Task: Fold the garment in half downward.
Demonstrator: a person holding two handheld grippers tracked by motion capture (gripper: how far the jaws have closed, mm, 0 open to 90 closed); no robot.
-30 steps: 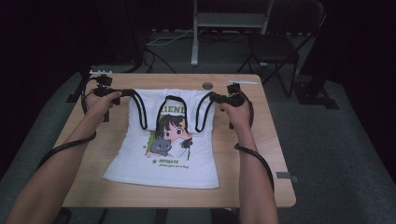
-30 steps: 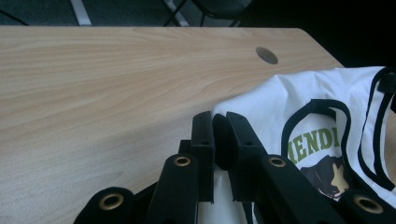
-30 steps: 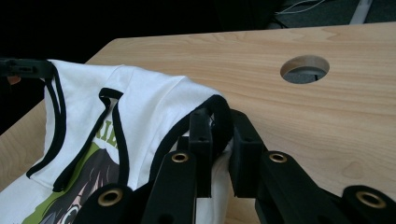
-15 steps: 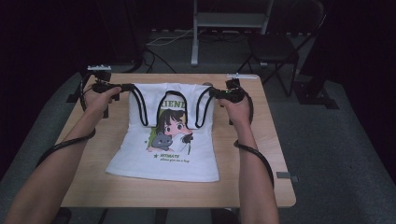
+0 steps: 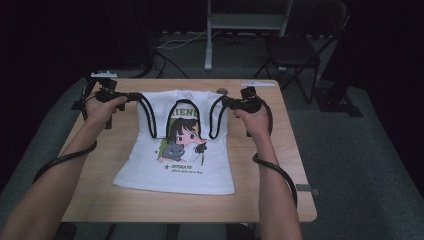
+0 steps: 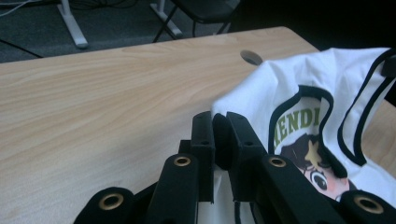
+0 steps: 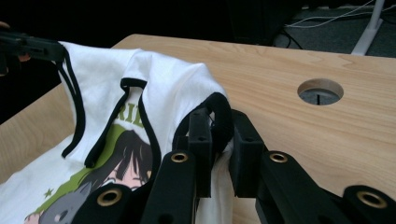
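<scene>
Light wooden table (image 5: 260, 195): one white black-trimmed sleeveless shirt (image 5: 180, 170) with cartoon print. Two grippers: left gripper (image 5: 131, 96), right gripper (image 5: 226, 102), each clamped on one shoulder strap.

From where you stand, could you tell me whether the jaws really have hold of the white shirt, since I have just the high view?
Observer: Yes. In the left gripper view, the left gripper pinches white fabric of the shirt between its jaws.
Operator: Thank you. And the right one?
Observer: In the right gripper view, the right gripper is shut on the shirt's black trim, which loops over the jaw tips.
Operator: Is anything close to that hand?
Observer: A round cable hole in the table, beyond the jaws and apart from the shirt.
</scene>
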